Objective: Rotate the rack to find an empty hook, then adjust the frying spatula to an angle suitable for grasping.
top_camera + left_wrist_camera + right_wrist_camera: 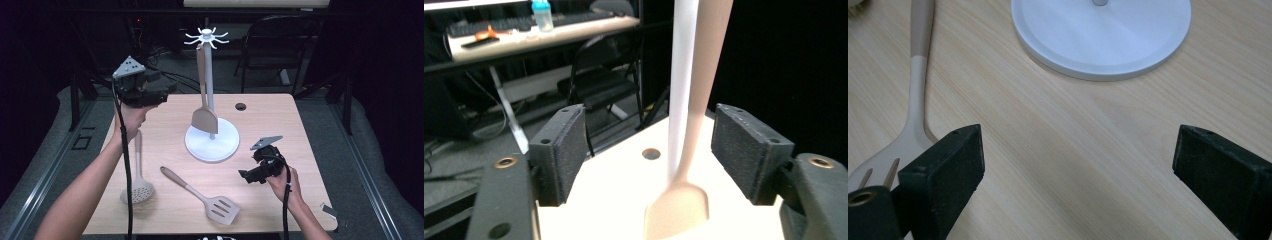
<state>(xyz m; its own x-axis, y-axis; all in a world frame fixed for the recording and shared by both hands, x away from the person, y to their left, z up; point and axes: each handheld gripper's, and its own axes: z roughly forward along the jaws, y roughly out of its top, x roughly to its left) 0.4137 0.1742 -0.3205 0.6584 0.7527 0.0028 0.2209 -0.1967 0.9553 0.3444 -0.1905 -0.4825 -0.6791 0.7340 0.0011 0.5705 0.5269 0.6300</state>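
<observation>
Spatula (204, 117) hung on rack (209, 100), jaws apart.
Left gripper (651, 150) wide around the handle without touching (freed, hook bears it); right gripper (1075, 170) wide, empty, low over table (280, 125).

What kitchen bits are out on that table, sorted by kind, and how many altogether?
Solid spatula, hanging on the stand: 1
Slotted spatula, lying on the table: 1
Skimmer spoon with holes, lying on the table: 1
White utensil stand with hooks on top: 1
Total: 4
</observation>
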